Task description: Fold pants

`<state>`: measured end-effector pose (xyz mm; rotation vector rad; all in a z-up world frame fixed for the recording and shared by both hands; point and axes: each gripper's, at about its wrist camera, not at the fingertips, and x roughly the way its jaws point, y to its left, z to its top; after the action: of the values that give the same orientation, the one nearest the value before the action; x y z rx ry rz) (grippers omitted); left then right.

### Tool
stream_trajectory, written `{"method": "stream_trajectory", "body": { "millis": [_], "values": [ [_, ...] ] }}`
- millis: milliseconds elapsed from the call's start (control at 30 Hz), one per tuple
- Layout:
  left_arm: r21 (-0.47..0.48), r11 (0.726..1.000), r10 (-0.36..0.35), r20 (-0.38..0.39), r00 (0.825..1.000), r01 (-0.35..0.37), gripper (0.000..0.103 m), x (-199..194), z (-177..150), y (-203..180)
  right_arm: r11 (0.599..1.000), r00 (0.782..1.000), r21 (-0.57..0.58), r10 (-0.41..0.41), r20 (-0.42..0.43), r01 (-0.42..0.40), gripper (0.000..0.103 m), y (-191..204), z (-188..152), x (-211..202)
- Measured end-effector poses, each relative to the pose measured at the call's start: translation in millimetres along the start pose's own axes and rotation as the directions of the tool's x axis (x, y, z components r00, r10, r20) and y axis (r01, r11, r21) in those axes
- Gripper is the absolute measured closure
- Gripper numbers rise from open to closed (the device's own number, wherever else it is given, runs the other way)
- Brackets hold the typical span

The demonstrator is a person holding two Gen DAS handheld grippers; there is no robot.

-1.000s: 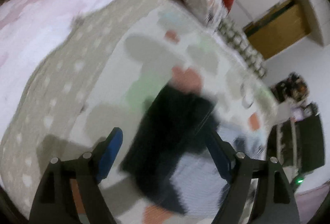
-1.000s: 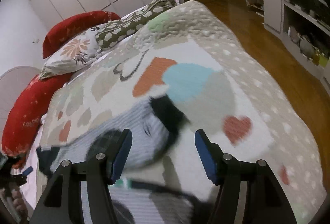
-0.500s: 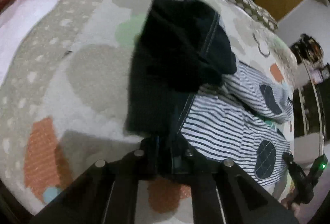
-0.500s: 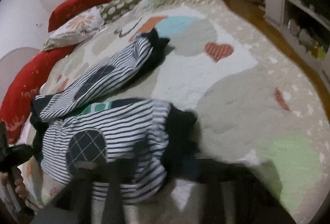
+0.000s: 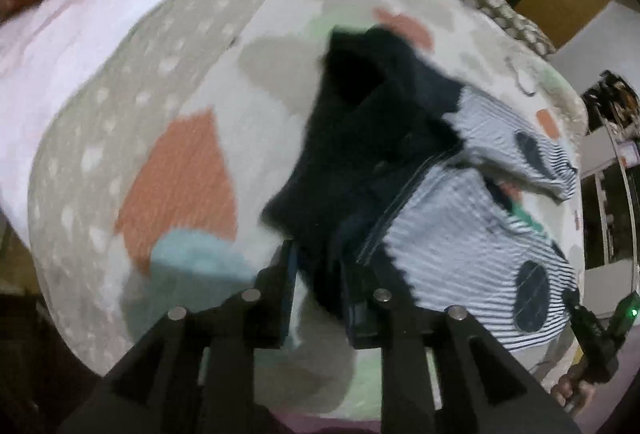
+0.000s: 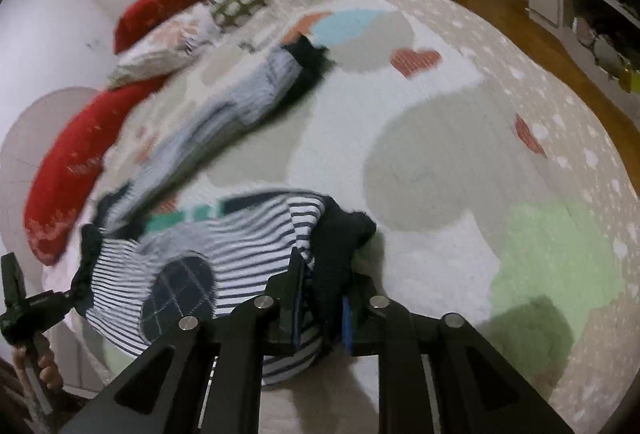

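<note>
Striped pants (image 5: 472,226) on heart-patterned bedspread (image 6: 460,138), both grippers gripping dark fabric

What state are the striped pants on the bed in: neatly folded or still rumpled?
Rumpled. The navy-and-white striped pants lie bunched on the patterned quilt, one leg stretched away, dark fabric between both grippers' fingers.

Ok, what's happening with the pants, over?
Left gripper opening, right gripper shut, both on striped navy-trimmed fabric pants. Pants rumpled on patterned bedspread. Nothing blocking.
</note>
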<state>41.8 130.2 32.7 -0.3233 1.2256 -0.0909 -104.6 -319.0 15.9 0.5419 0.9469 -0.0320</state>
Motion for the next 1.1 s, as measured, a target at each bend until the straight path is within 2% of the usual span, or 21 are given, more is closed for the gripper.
{"method": "stream_trajectory", "body": {
  "millis": [100,133,167,200,300,433,567,633,667,700,767,933,1100],
  "values": [
    [-0.034,0.998,-0.048,0.033,0.998,0.049,0.062,-14.4,-9.1,13.9,0.999,1.000,0.042,0.027,0.007,-0.027,0.077,-9.6,-0.8,-10.3],
    [-0.034,0.999,-0.038,0.063,0.997,0.041,0.051,-22.5,-11.5,15.9,0.999,0.999,0.037,0.006,0.035,-0.007,0.075,-9.7,2.4,-20.2],
    [-0.031,0.999,-0.025,0.100,0.995,0.028,0.046,-30.5,-13.6,16.6,1.000,0.997,0.019,-0.024,0.068,0.023,0.071,-8.1,7.6,-29.3],
    [-0.022,1.000,-0.010,0.144,0.990,0.013,0.045,-40.2,-15.1,16.4,0.999,0.996,0.005,-0.041,0.085,0.040,0.067,-7.0,12.5,-34.5],
    [-0.005,1.000,-0.015,0.183,0.983,0.016,0.045,-51.6,-16.9,13.7,0.995,0.989,-0.046,-0.086,0.120,0.093,0.065,6.0,46.7,-38.2],
    [0.028,0.998,-0.052,0.183,0.982,0.047,0.045,-52.8,-18.9,3.4,0.991,0.987,-0.063,-0.114,0.115,0.122,0.065,15.4,103.8,6.6],
    [0.058,0.997,-0.056,0.167,0.984,0.046,0.045,-50.5,-20.3,-3.4,0.997,0.992,0.027,-0.081,0.100,0.079,0.065,10.9,145.4,52.8],
    [0.060,0.997,-0.060,0.159,0.985,0.051,0.044,-48.6,-20.3,-2.8,0.997,0.997,0.078,-0.026,0.067,0.021,0.057,13.5,157.2,73.5],
    [0.057,0.997,-0.062,0.155,0.986,0.054,0.044,-47.0,-20.4,-2.8,0.996,0.999,0.092,-0.018,0.047,0.014,0.056,16.1,159.3,81.6],
    [0.052,0.997,-0.064,0.149,0.987,0.057,0.044,-44.3,-19.3,-3.0,0.995,0.999,0.103,-0.016,0.030,0.013,0.061,17.7,160.5,88.4],
    [0.043,0.997,-0.067,0.132,0.989,0.061,0.044,-39.0,-18.5,-4.6,0.995,1.000,0.095,-0.027,-0.004,0.027,0.086,21.0,159.1,96.8],
    [0.049,0.996,-0.073,0.119,0.990,0.068,0.044,-36.2,-23.5,-12.4,0.994,0.999,0.105,-0.010,0.036,0.006,0.087,13.1,145.0,69.1],
    [0.060,0.996,-0.074,0.123,0.990,0.067,0.044,-40.4,-31.3,-16.8,0.985,0.999,0.172,0.022,0.047,-0.030,0.087,-18.7,120.2,39.8]
  ]
}}
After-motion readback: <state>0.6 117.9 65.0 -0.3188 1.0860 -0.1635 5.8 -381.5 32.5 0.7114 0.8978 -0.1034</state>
